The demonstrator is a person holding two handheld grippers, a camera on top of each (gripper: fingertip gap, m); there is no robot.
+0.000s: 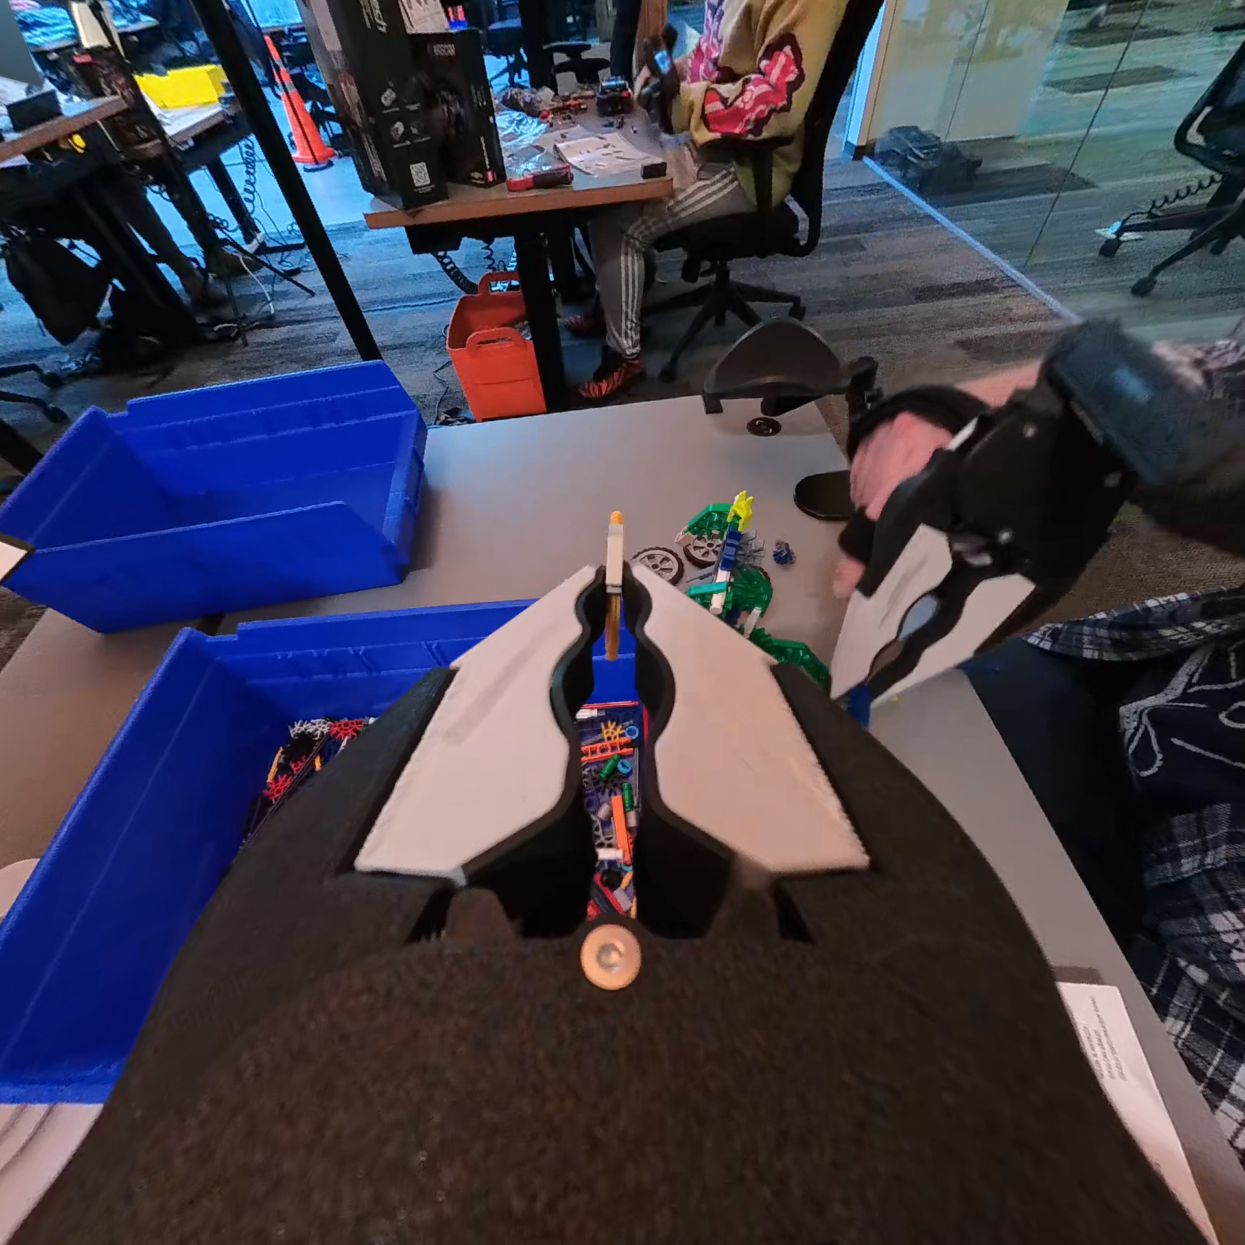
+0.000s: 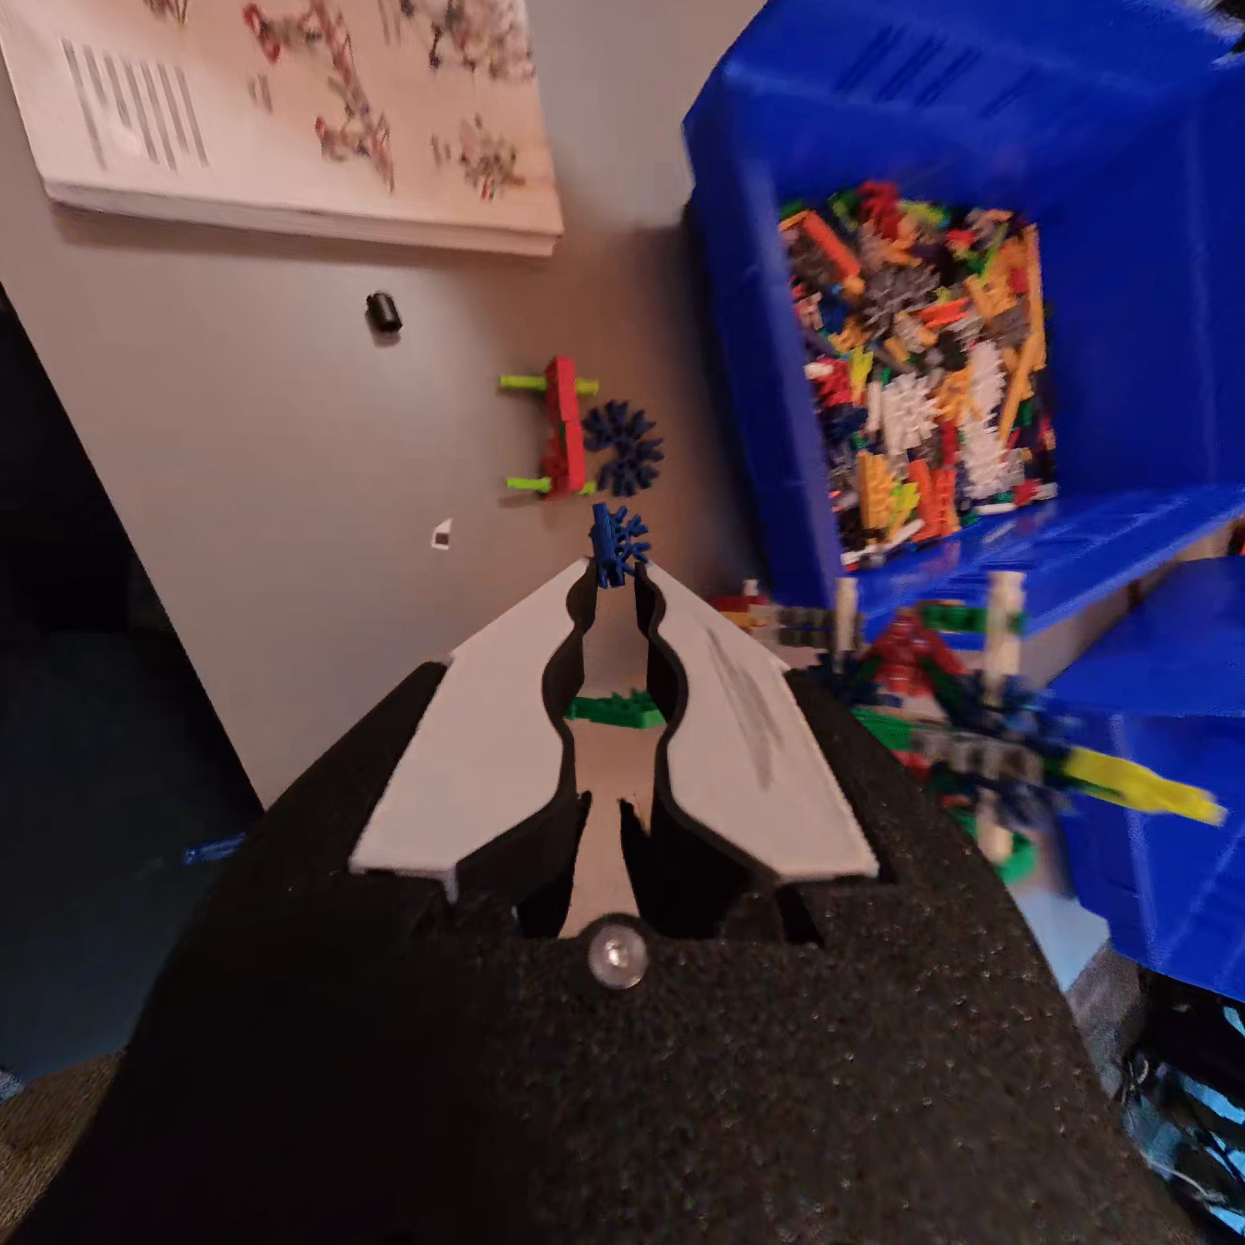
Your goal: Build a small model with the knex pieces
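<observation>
Left wrist view: left gripper (image 1: 614, 579) is clenching on an upright rod (image 1: 614, 593), orange shaft with a white sleeve near the top, tips pinching the white part. It is hovering above the near bin (image 1: 101, 842), a blue one holding mixed coloured building pieces. A second blue bin (image 1: 202, 498) is sitting behind it on the grey table (image 1: 539, 471). A green, white and blue model (image 1: 731, 572) with two grey wheels is lying on the table just right of the gripper tips. Right gripper (image 1: 859, 694) is showing at the right edge, a hand (image 1: 882, 465) wrapped around its handle, tips pointing down near the model.

Right wrist view: right gripper (image 2: 616, 562) is closing on a small blue connector (image 2: 616, 542), tips gripping its lower edge, held above the table. Just beyond it a red-and-lime piece (image 2: 562, 431) and a dark blue snowflake connector (image 2: 623, 448) are lying side by side, touching. A booklet (image 2: 290, 114) is lying farther off, blurred. A small black cylinder (image 2: 384, 311) is sitting apart on the table.
</observation>
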